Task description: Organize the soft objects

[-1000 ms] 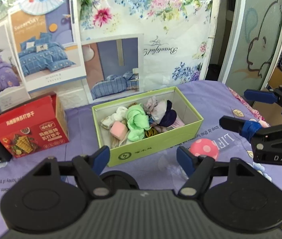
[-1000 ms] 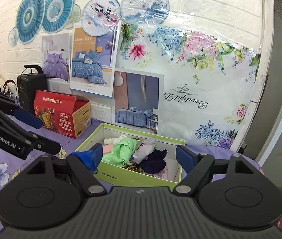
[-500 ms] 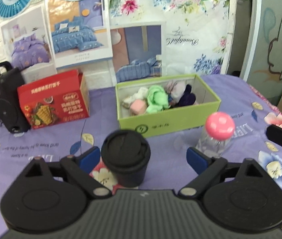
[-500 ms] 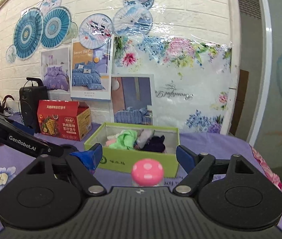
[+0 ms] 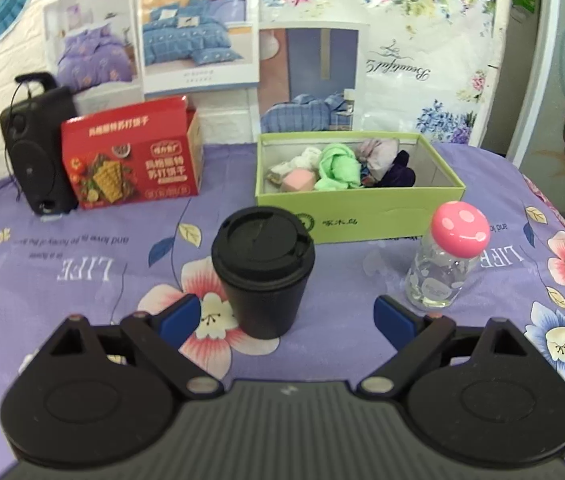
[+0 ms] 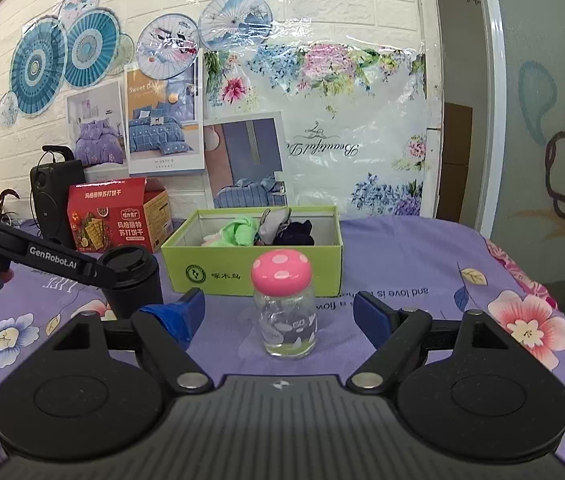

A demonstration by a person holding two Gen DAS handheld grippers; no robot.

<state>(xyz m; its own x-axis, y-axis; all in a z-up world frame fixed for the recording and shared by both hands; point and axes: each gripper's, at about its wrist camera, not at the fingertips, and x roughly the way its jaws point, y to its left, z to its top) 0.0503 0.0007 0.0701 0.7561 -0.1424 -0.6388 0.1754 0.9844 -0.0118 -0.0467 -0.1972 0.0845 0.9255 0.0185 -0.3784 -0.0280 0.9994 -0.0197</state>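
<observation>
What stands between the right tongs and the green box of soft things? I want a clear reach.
In the right wrist view, a glass bottle with a pink spotted cap stands upright between the open right tongs and the green box.

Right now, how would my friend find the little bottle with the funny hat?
Find the green box full of soft things on the purple flowery cloth. In front of it stand two containers: a black cup and the little bottle. The bottle is see-through, with a pink, white-spotted mushroom cap.
</observation>
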